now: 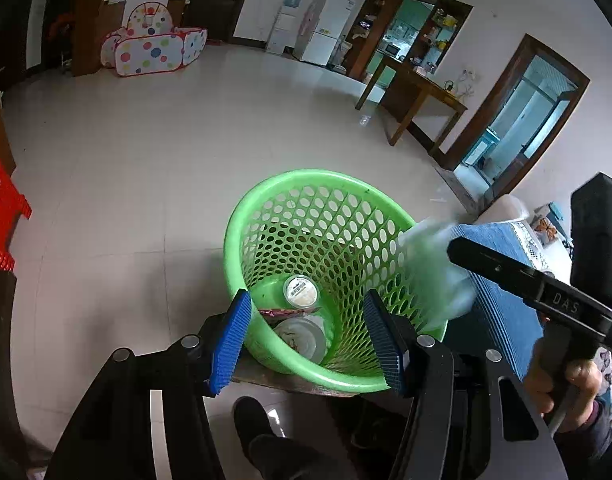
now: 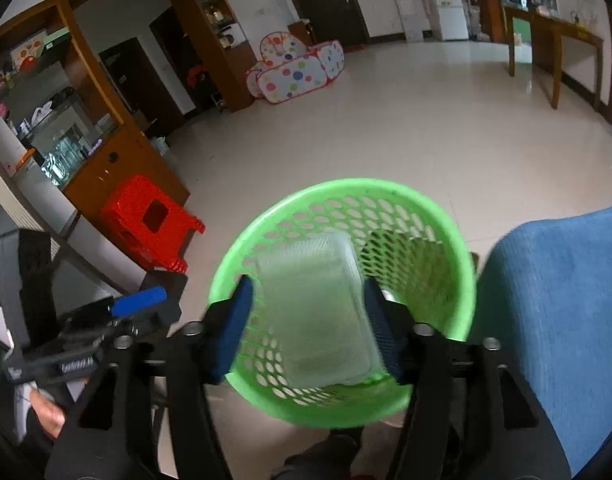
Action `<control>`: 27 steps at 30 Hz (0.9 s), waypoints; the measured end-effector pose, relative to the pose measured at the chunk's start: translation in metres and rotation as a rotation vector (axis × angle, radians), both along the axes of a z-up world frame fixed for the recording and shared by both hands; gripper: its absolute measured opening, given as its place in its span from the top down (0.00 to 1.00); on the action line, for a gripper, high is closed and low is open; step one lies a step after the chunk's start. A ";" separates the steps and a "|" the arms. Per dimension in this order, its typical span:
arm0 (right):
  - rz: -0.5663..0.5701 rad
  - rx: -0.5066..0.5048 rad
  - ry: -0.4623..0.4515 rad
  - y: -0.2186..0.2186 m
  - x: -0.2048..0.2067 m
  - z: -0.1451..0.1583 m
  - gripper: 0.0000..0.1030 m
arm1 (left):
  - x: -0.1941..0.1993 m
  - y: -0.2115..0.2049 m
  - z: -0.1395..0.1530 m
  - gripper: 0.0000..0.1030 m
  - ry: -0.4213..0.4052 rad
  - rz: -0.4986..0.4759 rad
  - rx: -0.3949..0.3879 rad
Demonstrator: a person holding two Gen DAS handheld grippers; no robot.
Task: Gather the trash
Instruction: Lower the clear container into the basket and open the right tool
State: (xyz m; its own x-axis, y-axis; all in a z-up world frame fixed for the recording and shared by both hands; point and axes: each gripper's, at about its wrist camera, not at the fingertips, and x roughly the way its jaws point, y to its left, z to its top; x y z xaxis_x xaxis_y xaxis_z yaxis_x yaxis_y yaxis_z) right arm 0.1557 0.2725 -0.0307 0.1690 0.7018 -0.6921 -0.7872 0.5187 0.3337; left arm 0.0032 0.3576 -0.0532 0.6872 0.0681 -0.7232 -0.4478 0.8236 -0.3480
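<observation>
A green perforated plastic basket (image 1: pixel 345 204) stands on the floor; it also shows in the right wrist view (image 2: pixel 425 208). Inside lie a white round lid (image 1: pixel 301 290), a red wrapper (image 1: pixel 284 313) and a crumpled white cup (image 1: pixel 304 336). My left gripper (image 1: pixel 306 340) is open and empty, its jaws astride the basket's near rim. My right gripper (image 2: pixel 307 328) is open over the basket, with a clear plastic clamshell container (image 2: pixel 317 312) blurred between its fingers, touching only the right pad. The container shows blurred at the basket's right rim in the left wrist view (image 1: pixel 433 272).
A blue-covered seat (image 2: pixel 553 320) stands right of the basket. A red plastic stool (image 2: pixel 150 220) is to the left by a wooden cabinet (image 2: pixel 118 160). A polka-dot play tent (image 1: pixel 154 48), fridge (image 1: pixel 329 28) and wooden table (image 1: pixel 417 92) stand far off. A shoe (image 1: pixel 254 420) is below.
</observation>
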 end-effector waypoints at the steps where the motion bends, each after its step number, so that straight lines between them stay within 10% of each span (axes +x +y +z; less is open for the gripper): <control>1: 0.001 0.005 0.002 0.001 -0.001 0.001 0.33 | 0.000 0.000 -0.001 0.45 0.001 0.001 -0.003; 27: -0.243 0.024 -0.073 -0.181 -0.014 0.033 0.30 | 0.025 -0.083 0.031 0.41 -0.033 -0.140 0.021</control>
State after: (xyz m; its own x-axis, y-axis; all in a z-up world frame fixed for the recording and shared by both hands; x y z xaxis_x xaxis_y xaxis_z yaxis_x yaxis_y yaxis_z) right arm 0.1412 0.0914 0.0026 0.3841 0.6501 -0.6556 -0.6627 0.6885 0.2945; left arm 0.0287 0.2742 -0.0219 0.7141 -0.0150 -0.6999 -0.3169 0.8846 -0.3423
